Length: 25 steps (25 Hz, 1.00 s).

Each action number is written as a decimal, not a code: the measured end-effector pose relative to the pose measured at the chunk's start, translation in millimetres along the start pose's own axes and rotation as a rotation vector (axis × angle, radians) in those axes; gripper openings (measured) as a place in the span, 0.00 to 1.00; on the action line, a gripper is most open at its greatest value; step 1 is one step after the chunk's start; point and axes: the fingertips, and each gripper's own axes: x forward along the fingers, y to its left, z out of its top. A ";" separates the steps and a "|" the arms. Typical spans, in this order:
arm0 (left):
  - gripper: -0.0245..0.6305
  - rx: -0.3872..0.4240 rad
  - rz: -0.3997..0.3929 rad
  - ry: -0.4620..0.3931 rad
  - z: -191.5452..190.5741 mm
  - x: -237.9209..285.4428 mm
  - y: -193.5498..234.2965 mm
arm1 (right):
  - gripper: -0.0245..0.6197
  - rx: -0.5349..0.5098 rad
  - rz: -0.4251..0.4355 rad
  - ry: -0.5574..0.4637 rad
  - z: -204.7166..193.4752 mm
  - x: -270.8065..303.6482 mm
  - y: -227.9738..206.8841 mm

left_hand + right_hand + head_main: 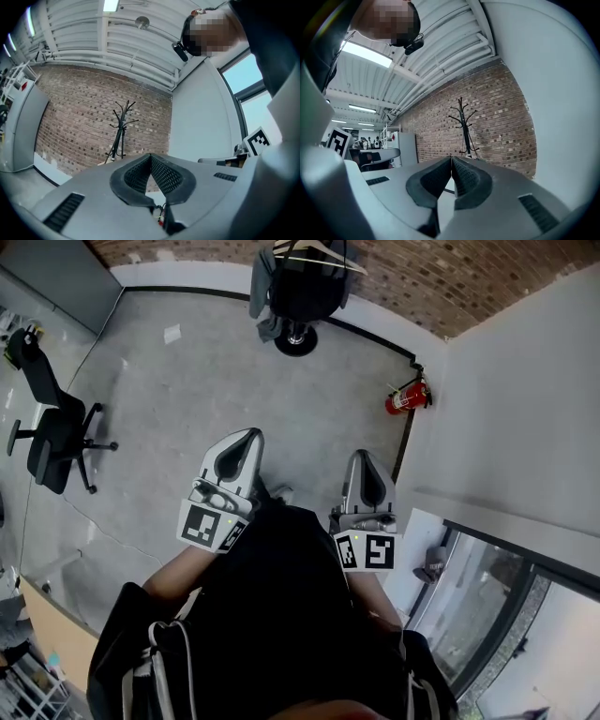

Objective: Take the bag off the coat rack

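The black coat rack [296, 334] stands far ahead by the brick wall. A black bag [309, 287] and a grey garment [262, 285] hang on it. In the left gripper view the coat rack [120, 127] shows only bare upper branches, as does the coat rack [464, 125] in the right gripper view; no bag shows in either. My left gripper [247, 439] and right gripper [362, 457] are held side by side near my body, well short of the rack. The left gripper [151, 158] and the right gripper [451, 160] are both shut with nothing between the pads.
A red fire extinguisher [406, 397] hangs at the wall corner on the right. A black office chair [54, 432] stands at the left. Grey concrete floor [187, 399] lies between me and the rack. A white wall [525, 399] and a window [497, 606] run along the right.
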 end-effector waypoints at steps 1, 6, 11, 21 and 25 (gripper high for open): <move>0.07 -0.010 -0.006 -0.001 0.5 2.4 0.6 | 0.07 0.003 0.001 -0.003 -0.6 0.7 -1.3; 0.07 0.015 0.002 0.015 1.2 6.8 2.6 | 0.07 0.038 0.011 -0.012 -3.2 2.7 -5.4; 0.07 0.015 0.036 0.029 -7.4 16.7 17.9 | 0.07 0.047 0.011 -0.010 -8.6 13.5 -12.7; 0.07 -0.072 -0.024 0.080 -35.4 95.7 50.9 | 0.07 0.033 -0.095 0.009 -12.3 71.3 -51.7; 0.07 -0.059 -0.079 0.087 -34.8 136.3 68.9 | 0.07 0.037 -0.151 0.007 -6.3 114.1 -72.3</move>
